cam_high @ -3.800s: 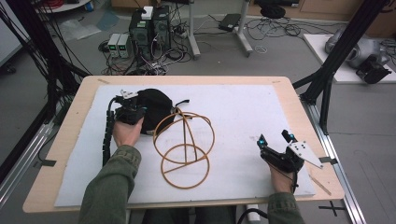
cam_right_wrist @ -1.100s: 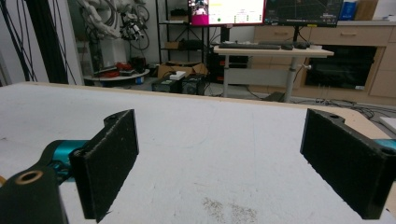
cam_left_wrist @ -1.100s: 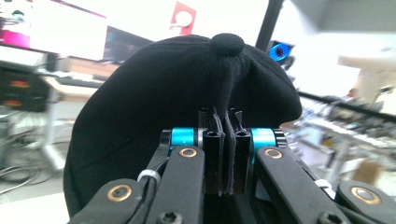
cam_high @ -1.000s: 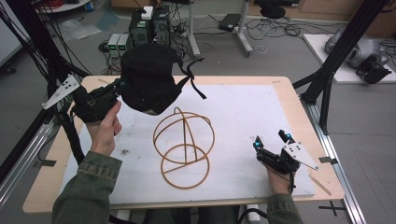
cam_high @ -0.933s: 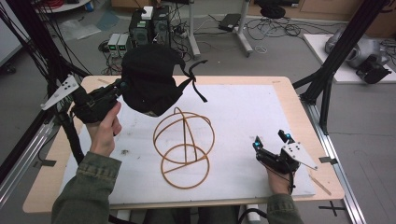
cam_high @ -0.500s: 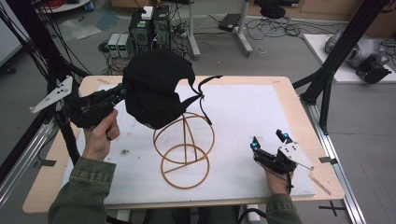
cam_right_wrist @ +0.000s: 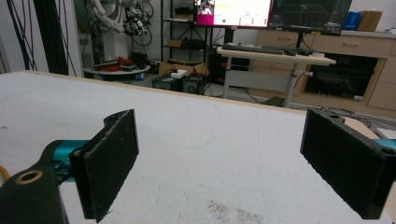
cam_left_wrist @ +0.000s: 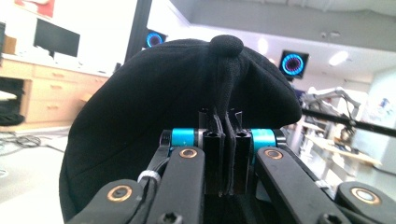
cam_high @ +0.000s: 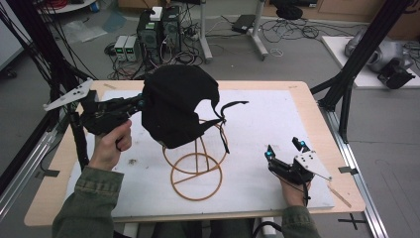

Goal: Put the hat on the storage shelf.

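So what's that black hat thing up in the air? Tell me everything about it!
It is a soft black cap of cloth, with a little round button on its crown and thin straps curling off one side. The left hand-held gripper is shut on a fold of its fabric and holds it tilted above the table, over the round wire stand. Its lower edge overlaps the top of the stand; whether they touch is unclear.

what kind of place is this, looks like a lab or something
Most likely a robotics or data-collection lab. A black frame of struts stands around the wooden table, computer towers and loose cables sit on the floor behind it, and the right gripper view shows monitors over a desk and a robot arm.
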`<action>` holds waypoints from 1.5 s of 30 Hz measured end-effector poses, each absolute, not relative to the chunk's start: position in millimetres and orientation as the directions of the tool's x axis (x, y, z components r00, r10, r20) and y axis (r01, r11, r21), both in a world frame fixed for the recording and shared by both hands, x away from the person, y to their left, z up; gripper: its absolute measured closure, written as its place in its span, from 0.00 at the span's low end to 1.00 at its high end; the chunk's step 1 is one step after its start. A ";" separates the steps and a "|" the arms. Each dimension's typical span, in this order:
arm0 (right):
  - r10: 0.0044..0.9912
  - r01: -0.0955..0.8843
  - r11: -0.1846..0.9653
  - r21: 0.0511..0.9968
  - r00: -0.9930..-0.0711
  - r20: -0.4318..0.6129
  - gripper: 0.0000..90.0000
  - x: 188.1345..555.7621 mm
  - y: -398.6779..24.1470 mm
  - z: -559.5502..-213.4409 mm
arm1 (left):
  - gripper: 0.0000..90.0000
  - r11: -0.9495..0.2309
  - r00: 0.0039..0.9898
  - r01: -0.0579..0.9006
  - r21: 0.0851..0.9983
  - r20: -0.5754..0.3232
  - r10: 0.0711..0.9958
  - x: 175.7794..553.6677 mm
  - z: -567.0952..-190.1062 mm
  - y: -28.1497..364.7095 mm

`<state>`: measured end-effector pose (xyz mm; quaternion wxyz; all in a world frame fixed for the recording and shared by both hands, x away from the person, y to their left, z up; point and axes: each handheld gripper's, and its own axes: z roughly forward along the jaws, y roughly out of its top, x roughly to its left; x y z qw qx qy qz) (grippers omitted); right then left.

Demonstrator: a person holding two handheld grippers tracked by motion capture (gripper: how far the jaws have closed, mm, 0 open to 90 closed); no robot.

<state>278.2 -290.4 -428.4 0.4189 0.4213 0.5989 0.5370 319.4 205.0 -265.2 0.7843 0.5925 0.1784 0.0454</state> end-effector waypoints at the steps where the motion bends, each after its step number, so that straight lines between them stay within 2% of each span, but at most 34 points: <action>1: 0.954 0.055 0.068 0.996 -0.295 -0.049 0.12 278.2 -290.2 -428.2 | 0.97 0.285 0.934 0.143 0.948 -0.225 0.277 319.9 -265.6 203.6; 19: 0.952 0.039 0.082 0.996 -0.299 -0.066 0.12 279.1 -289.7 -427.3 | 0.97 0.093 0.962 0.164 0.982 -0.180 0.205 319.3 -266.1 172.2; 28: 0.953 0.040 0.072 0.997 -0.298 -0.057 0.12 278.5 -290.4 -426.6 | 0.97 -0.026 0.966 0.136 0.990 -0.126 0.226 317.4 -267.1 155.0; 45: 0.955 0.036 0.064 0.997 -0.293 -0.051 0.12 278.4 -292.9 -426.0 | 0.96 -0.001 0.963 0.138 0.990 -0.134 0.234 318.8 -270.7 157.3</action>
